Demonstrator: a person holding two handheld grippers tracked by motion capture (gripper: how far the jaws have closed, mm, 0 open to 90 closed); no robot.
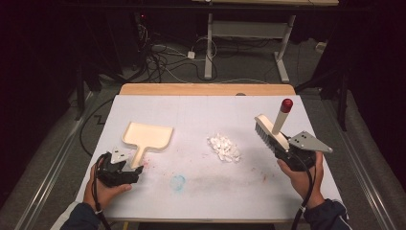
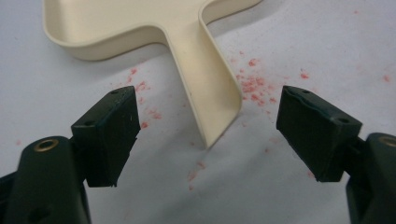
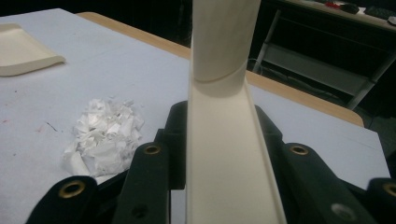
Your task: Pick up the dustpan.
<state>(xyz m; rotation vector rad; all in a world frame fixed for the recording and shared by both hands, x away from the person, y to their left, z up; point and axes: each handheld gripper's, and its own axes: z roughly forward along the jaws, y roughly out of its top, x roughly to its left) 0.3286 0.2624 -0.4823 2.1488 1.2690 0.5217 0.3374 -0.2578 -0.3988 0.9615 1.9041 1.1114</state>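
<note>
- Cream plastic dustpan (image 1: pixel 146 136) lies flat on the table (image 1: pixel 201 187), left of the pile of white paper scraps (image 1: pixel 224 147), with its handle pointing toward the person.
- White paper scraps sit in one loose heap near the middle of the table; every place below is given from this heap.
- Left gripper (image 1: pixel 125 171) rests low on the table, well to the left of the heap and nearer the person, at the end of the dustpan handle.
- In the left gripper view its fingers (image 2: pixel 112 135) stand wide apart, with the tip of the dustpan handle (image 2: pixel 205 98) between them and not touched by either.
- Right gripper (image 1: pixel 287 152) is held to the right of the heap, above the table.
- Its fingers (image 3: pixel 161 163) are closed tight on the cream back of a hand brush (image 1: pixel 270 132).
- Dark bristles of the brush face the heap but stay apart from it; the brush's round handle rises up and away, ending in a red cap (image 1: pixel 286 105).
- Faint red specks and a pale blue smudge (image 1: pixel 178 181) mark the table nearer the person than the heap.
- A hand in a dark sleeve holds each gripper from the near edge.
</note>
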